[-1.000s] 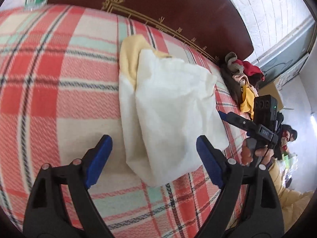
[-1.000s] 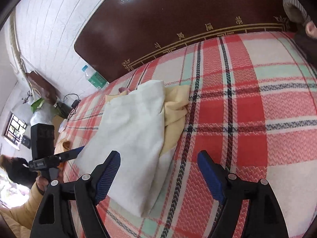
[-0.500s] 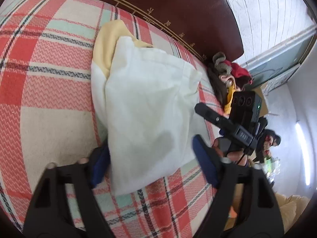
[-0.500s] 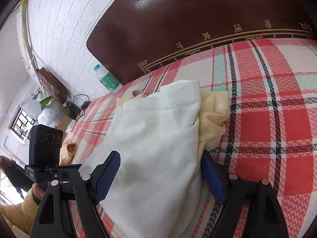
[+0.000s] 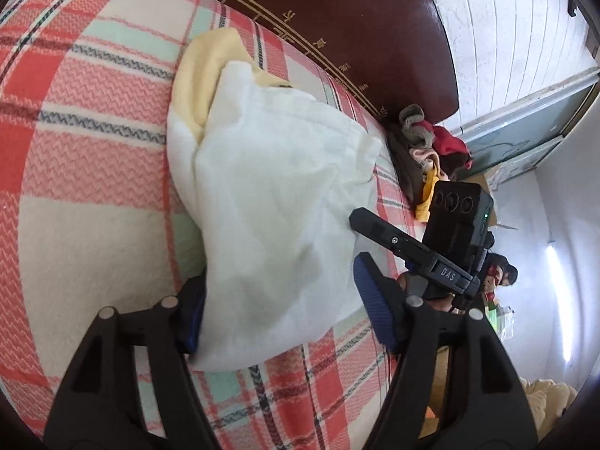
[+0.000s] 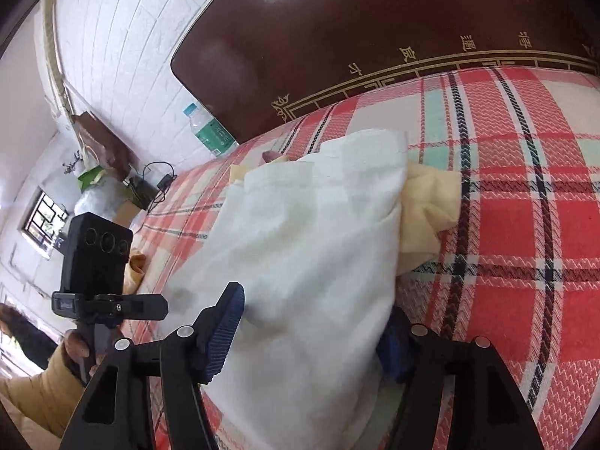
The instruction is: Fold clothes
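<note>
White garment (image 5: 277, 202) lying on plaid bedspread (image 5: 86, 172), over a pale yellow garment (image 5: 210, 63), near dark headboard (image 6: 375, 30). Left gripper (image 5: 279, 315) astride its near corner, jaws just closing, half-wide, left pad under the cloth, right pad clear of it. Right gripper (image 6: 311, 333) astride the other near edge, jaws just closing, cloth between; contact unclear. Clothes pile (image 5: 423, 146) beyond.

Both hand-held grippers (image 5: 279, 313) (image 6: 315, 332) closer around garment (image 5: 277, 202).
</note>
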The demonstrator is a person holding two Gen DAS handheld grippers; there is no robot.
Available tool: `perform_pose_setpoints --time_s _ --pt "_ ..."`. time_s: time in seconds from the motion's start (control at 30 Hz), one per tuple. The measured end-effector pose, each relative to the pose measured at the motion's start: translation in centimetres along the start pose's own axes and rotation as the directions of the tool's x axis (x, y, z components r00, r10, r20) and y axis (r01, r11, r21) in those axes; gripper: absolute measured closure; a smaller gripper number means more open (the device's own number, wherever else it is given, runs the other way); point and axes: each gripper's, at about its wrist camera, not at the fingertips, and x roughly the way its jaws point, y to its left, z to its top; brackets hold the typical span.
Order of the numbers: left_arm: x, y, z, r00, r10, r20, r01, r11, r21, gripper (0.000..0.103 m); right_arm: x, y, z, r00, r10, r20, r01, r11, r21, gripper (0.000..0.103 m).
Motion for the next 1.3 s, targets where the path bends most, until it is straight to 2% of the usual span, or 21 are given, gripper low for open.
perform_pose_setpoints --time_s 0.03,0.07,0.1,0.3,0.47,0.73,0.93,1.1,1.3 --pt "0.1 0.2 0.1 1.0 0.018 -0.004 -0.018 1.0 -0.012 0.072 0.2 -0.1 0.2 1.0 0.0 -0.005 0.0 1.0 0.012 0.053" --pt "0.3 0.5 0.1 1.0 0.023 -0.008 -0.024 0.999 -0.035 0.075 0.5 -0.4 0.3 1.0 0.004 -0.01 -0.003 1.0 0.029 0.083" --pt "0.3 0.8 0.2 1.0 0.012 -0.008 -0.012 0.998 -0.061 0.076 0.6 -0.9 0.4 1.0 0.021 -0.016 -0.02 0.998 0.065 0.088" --pt "-1.0 1.1 0.3 0.996 -0.082 0.015 0.084 0.985 -0.15 0.081 0.3 -2.0 0.6 0.994 0.107 -0.033 -0.099 0.975 0.201 0.089" --pt "-4.1 -0.7 1.2 0.989 -0.14 0.055 0.146 0.98 -0.135 0.082 -1.5 -1.1 1.6 0.976 0.217 -0.01 -0.206 0.936 0.286 0.089" --pt "-11.5 -3.6 1.8 0.98 -0.162 0.118 0.17 0.984 -0.059 0.082 -4.3 4.8 3.6 0.949 0.316 0.019 -0.311 0.92 0.24 0.089" --pt "-18.5 -3.7 0.7 0.97 -0.143 0.197 0.148 0.989 -0.012 0.082 -3.9 10.9 4.6 0.926 0.376 0.017 -0.373 0.912 0.169 0.089" --pt "-24.8 -2.4 -0.5 0.959 -0.075 0.272 0.077 0.997 0.005 0.082 -1.9 16.0 5.0 0.899 0.437 0.001 -0.433 0.891 0.14 0.089" --pt "-31.9 0.1 -1.6 0.93 0.013 0.366 -0.006 1.0 -0.02 0.082 2.6 22.4 5.5 0.863 0.504 -0.034 -0.496 0.858 0.131 0.089"
